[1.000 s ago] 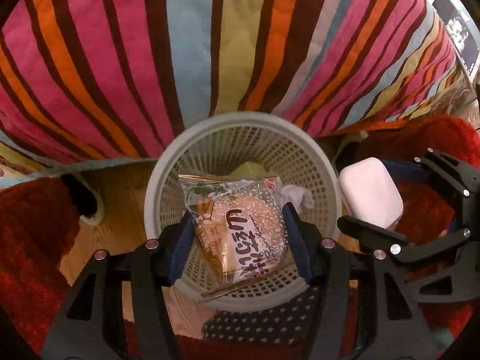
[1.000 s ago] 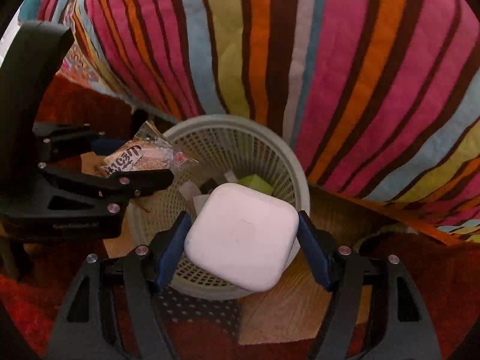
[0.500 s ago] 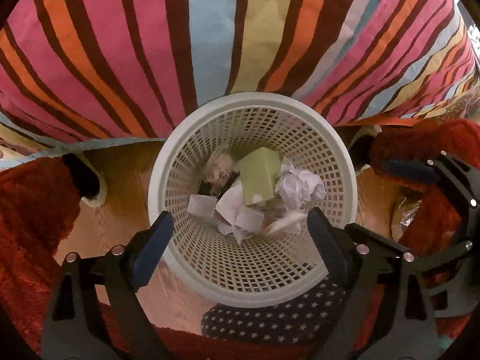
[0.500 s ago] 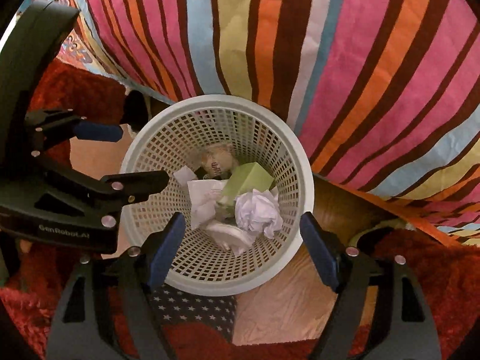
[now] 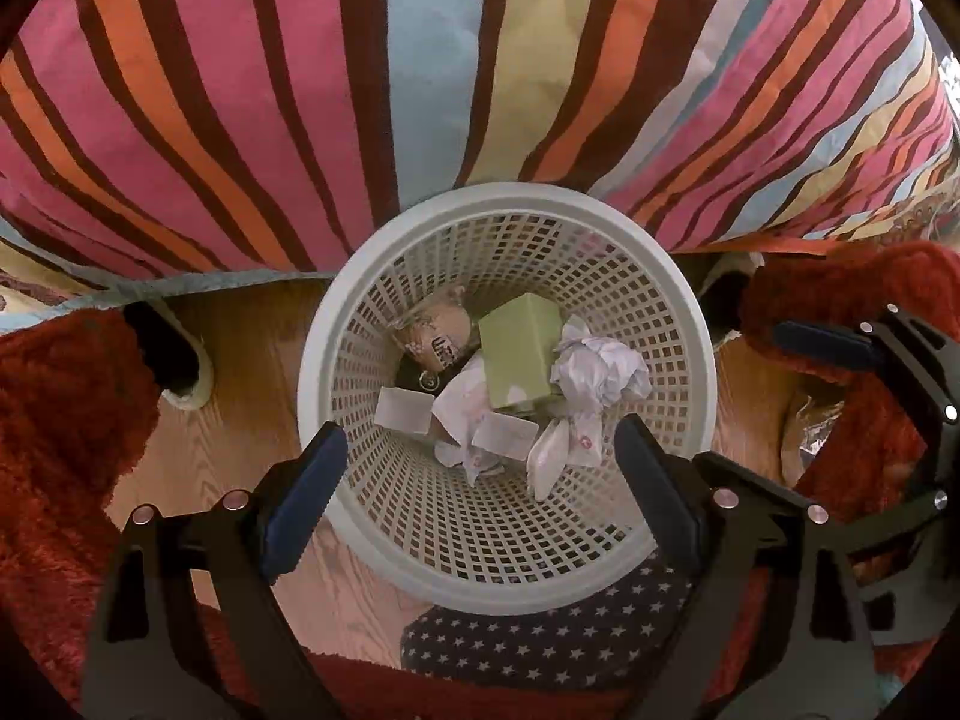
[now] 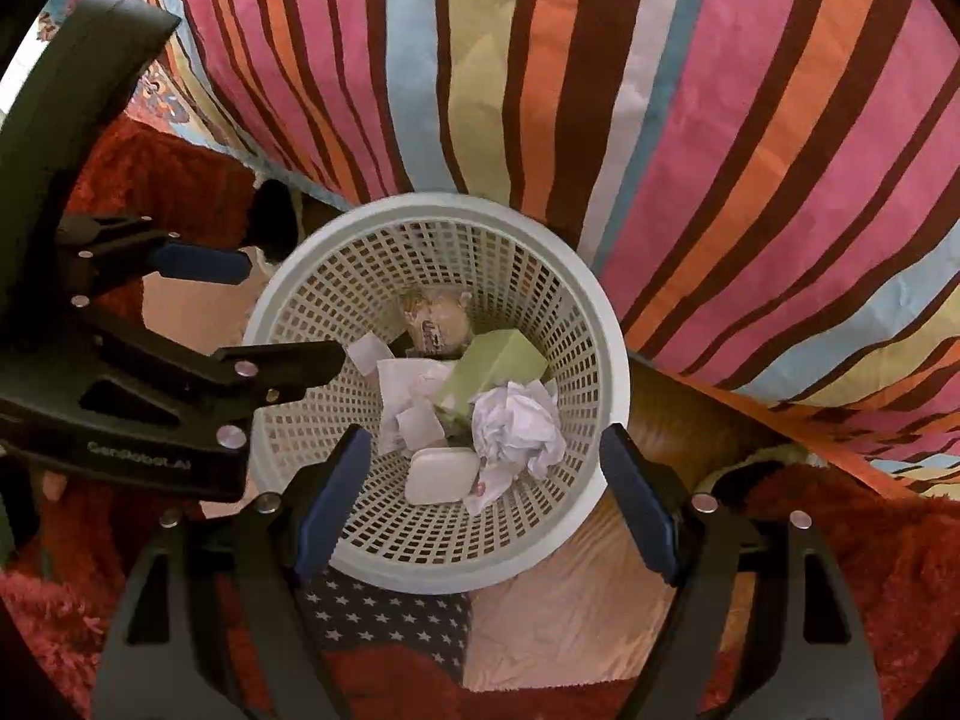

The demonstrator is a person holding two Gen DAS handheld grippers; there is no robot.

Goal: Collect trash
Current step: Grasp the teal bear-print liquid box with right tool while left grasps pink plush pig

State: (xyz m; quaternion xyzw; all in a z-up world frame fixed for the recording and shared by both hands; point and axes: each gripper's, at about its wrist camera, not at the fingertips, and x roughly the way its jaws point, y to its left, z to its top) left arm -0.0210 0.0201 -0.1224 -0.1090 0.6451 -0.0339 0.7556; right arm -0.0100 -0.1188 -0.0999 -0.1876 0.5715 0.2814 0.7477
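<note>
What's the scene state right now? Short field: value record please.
left gripper: open, empty, above the basket
right gripper: open, empty, above the basket
basket: white mesh, upright on the wood floor
contents: snack packet, green box, crumpled paper, white case, paper scraps
surroundings: striped bedspread behind the basket, red rug on both sides

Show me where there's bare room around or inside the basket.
Inside the basket, the near mesh wall is bare below the white case; the middle is crowded around the green box. Outside, bare wooden floor lies between basket and red rug.
</note>
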